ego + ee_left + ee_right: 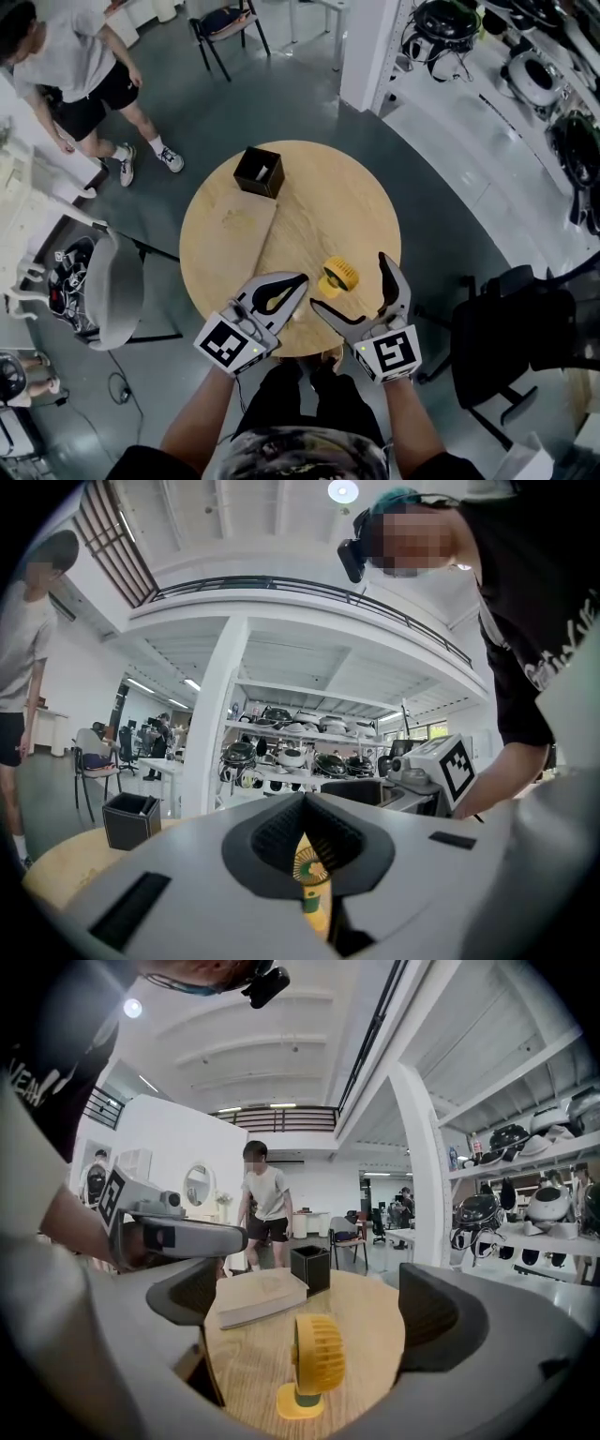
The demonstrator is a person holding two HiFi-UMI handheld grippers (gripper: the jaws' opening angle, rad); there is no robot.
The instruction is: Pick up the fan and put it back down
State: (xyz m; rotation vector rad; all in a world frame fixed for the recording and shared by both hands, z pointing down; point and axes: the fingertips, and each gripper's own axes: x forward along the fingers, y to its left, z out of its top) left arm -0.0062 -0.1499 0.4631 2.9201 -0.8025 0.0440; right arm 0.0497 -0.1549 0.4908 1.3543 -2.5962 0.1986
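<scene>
A small yellow fan [337, 277] stands upright on the round wooden table [347, 197], near its front edge. My right gripper [349, 281] is open, one finger on each side of the fan, with no contact showing. The right gripper view has the fan [317, 1363] on its yellow base between the two wide-apart dark pads [436, 1316]. My left gripper [298, 279] is shut just left of the fan, holding nothing. Through the narrow slit of its closed jaws the left gripper view shows the fan [309, 866].
A black open box [259, 171] stands at the table's far left, with a pale book [234, 225] lying in front of it. A person [75, 66] stands far left. A grey chair [117, 291] is left of the table and a black chair [525, 319] right.
</scene>
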